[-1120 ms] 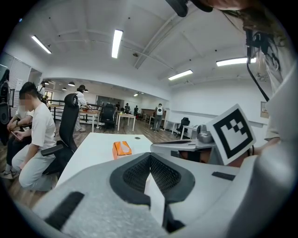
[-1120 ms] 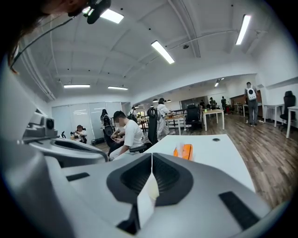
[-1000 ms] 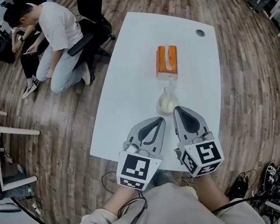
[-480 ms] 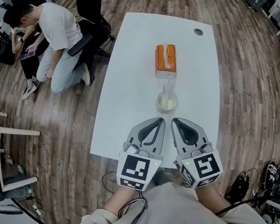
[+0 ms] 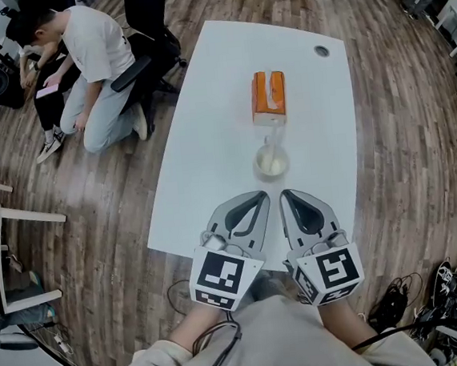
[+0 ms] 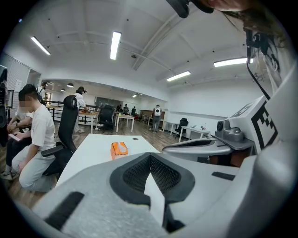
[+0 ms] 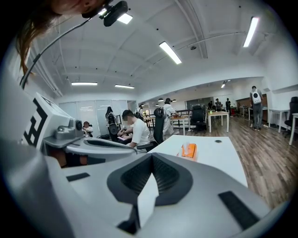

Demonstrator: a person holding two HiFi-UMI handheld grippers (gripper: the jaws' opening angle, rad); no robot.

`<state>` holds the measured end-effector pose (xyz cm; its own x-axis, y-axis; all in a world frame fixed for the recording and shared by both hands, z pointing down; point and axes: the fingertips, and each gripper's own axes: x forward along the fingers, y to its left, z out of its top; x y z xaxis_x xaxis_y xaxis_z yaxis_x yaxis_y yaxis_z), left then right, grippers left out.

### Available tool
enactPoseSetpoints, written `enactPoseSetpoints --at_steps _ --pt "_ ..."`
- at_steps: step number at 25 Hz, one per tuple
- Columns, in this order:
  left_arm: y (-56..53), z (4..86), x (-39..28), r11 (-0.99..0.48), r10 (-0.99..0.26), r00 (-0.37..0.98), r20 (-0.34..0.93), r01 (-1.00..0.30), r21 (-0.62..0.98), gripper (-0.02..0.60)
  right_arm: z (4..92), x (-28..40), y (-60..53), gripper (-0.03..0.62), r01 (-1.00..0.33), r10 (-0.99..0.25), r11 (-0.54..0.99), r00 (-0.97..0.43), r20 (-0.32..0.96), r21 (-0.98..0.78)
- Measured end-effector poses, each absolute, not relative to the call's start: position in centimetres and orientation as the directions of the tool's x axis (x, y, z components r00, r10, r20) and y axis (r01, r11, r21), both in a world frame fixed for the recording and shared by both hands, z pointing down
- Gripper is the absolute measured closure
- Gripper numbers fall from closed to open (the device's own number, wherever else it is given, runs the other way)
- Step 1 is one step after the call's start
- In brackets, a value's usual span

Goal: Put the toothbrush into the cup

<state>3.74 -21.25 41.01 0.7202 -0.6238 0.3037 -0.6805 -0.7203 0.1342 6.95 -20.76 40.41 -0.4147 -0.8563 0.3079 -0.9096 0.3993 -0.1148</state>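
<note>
A small pale cup [image 5: 272, 163] stands on the white table [image 5: 210, 156], just in front of an orange tissue box [image 5: 268, 98]. A thin pale toothbrush [image 5: 271, 143] stands in the cup and leans toward the box. Both grippers hover side by side over the table's near edge, short of the cup. My left gripper [image 5: 261, 195] is shut with nothing in it, and so is my right gripper [image 5: 286, 194]. In the gripper views the closed left gripper [image 6: 149, 156] and right gripper [image 7: 151, 155] hide the cup; only the tissue box [image 6: 119, 149] [image 7: 188, 150] shows beyond them.
A person [image 5: 92, 58] crouches on the wooden floor left of the table, next to a black office chair [image 5: 152, 53]. A round cable hole [image 5: 322, 50] sits near the table's far right corner. Cables and shoes [image 5: 432, 295] lie on the floor at the lower right.
My right gripper has drawn back from the cup toward the near edge, and now sits level with the left one. The cup and toothbrush stand free.
</note>
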Motion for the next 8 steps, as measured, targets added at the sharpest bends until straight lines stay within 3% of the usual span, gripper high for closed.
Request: enactPoseSetpoints --at_steps 8 --pt "-20.71 40.84 3.77 -0.721 -0.624 0.721 0.301 -0.680 0.135 0.572 40.19 6.68 -20.24 0.576 -0.906 -0.854 0.409 -0.423 0.305 -0.112"
